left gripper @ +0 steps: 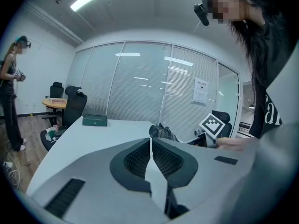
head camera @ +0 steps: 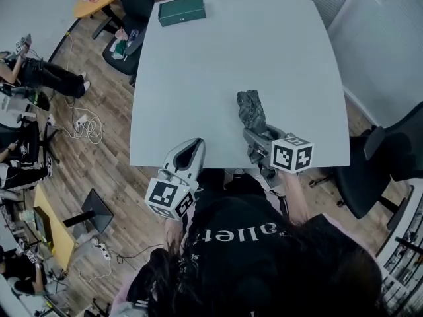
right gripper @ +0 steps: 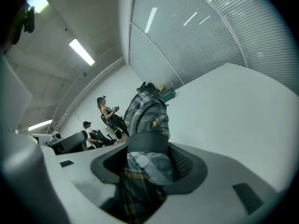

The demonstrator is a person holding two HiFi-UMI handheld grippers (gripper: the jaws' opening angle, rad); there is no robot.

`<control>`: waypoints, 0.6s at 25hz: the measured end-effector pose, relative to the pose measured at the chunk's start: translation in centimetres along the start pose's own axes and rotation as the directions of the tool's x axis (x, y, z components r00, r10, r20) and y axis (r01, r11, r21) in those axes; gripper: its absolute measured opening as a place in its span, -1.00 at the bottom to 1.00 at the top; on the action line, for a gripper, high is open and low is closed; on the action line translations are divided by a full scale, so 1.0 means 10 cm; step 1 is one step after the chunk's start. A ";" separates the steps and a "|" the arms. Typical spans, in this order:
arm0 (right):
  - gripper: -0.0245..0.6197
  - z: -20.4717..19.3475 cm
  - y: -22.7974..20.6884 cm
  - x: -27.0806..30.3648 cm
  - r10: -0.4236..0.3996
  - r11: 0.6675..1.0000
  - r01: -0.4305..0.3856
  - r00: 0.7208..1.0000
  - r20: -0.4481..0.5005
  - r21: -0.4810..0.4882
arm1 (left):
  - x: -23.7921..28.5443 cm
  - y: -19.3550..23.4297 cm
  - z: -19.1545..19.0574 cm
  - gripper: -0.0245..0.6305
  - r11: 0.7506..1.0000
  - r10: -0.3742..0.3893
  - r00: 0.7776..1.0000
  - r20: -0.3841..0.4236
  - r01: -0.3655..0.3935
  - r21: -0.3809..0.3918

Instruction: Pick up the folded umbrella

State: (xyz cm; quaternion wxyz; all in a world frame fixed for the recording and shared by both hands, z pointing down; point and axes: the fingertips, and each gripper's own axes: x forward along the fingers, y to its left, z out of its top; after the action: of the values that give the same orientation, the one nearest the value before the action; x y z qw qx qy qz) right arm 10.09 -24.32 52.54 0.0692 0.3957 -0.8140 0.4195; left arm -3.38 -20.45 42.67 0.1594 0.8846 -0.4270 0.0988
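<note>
Over near edge of table [head camera: 218, 65], right gripper [head camera: 255, 136] clamps folded umbrella [head camera: 251, 109], seemingly off surface; pickup approx. done. Left gripper [head camera: 194, 145] closed, empty.

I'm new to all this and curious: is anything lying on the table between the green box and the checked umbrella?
No. The head view shows only bare table between the green box and the folded umbrella.
</note>
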 end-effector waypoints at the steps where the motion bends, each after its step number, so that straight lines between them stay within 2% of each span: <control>1: -0.20 -0.01 0.01 -0.03 0.006 1.000 -0.007 1.000 0.004 0.004 | 0.00 -0.03 -0.02 -0.84 1.000 0.002 1.000 -0.007 -0.002 0.001; 7: -0.20 -0.11 0.02 -0.14 0.014 0.999 -0.015 1.000 0.011 0.030 | 0.00 -0.14 -0.08 -0.84 1.000 -0.004 1.000 -0.029 0.004 0.006; 15: -0.20 -0.12 0.08 -0.21 -0.009 0.998 0.006 0.999 0.042 0.064 | 0.02 -0.16 -0.06 -0.84 0.999 -0.051 0.997 -0.053 0.052 0.016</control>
State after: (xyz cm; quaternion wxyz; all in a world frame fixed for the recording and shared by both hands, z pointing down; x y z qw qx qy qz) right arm 10.66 -21.90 51.88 0.0413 0.4096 -0.8000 0.4365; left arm -2.03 -19.45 43.02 0.1651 0.8939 -0.3987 0.1215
